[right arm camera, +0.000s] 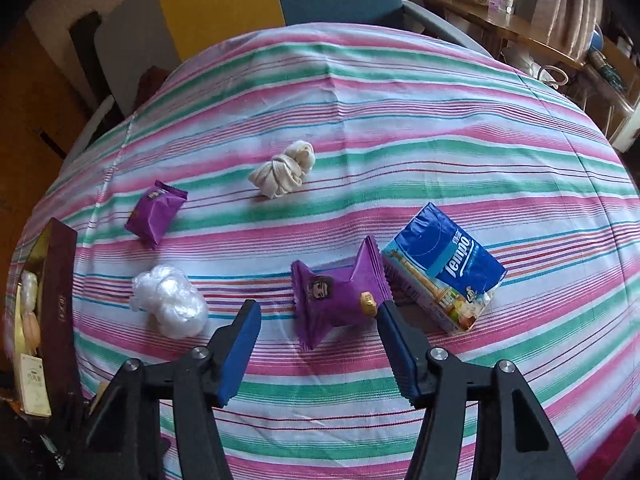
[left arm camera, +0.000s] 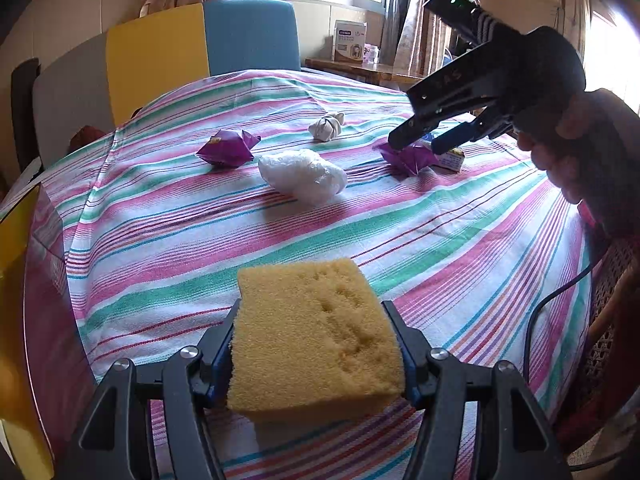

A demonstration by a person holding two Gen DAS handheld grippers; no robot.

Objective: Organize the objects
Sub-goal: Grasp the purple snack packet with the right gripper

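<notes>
The left gripper [left arm camera: 316,344] is clamped on a yellow sponge [left arm camera: 316,336], held nearest the camera above the striped cloth [left arm camera: 440,240]. The right gripper [right arm camera: 318,344] has its jaws spread wide, low over the cloth, with nothing between them; its right finger [right arm camera: 396,344] is at the right edge of a purple packet [right arm camera: 340,296]. Touching that packet's right side lies a blue tissue pack [right arm camera: 444,268]. To the left, a crumpled clear bag [right arm camera: 170,300] lies on the cloth. Farther back and left lies a second purple packet [right arm camera: 156,212], and farther still, toward the middle, a knotted cream cloth [right arm camera: 284,174]. At the near left edge stands an open box [right arm camera: 60,300].
</notes>
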